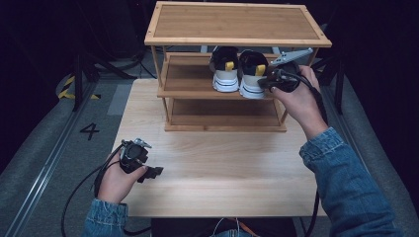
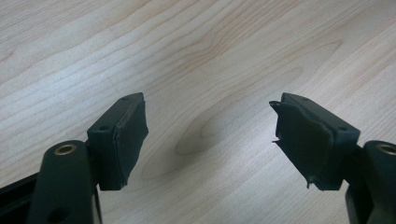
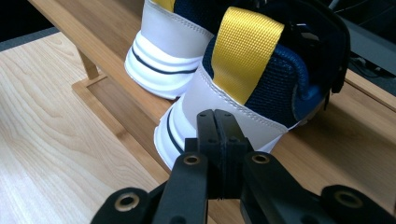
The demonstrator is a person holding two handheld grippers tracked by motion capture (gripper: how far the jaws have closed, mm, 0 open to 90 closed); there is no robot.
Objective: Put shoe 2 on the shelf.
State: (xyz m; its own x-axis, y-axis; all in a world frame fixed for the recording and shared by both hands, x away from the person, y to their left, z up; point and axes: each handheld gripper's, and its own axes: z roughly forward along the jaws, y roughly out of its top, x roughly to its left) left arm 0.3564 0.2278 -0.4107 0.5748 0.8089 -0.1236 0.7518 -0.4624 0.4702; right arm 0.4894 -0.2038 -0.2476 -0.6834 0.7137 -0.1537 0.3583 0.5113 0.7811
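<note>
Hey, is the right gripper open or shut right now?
Shut. In the right gripper view the right gripper has its two black jaws pressed flat together, nothing between them, just behind the heel of the nearer sneaker.

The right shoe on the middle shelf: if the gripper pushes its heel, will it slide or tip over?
The right shoe would probably slide, since its flat white sole rests on smooth wood. Its padded mesh heel likely gives a little. It looks light, so tipping seems unlikely.

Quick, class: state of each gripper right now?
Left gripper: open, empty, over the table.
Right gripper: shut, holding nothing, at the heel of the near shoe.
</note>
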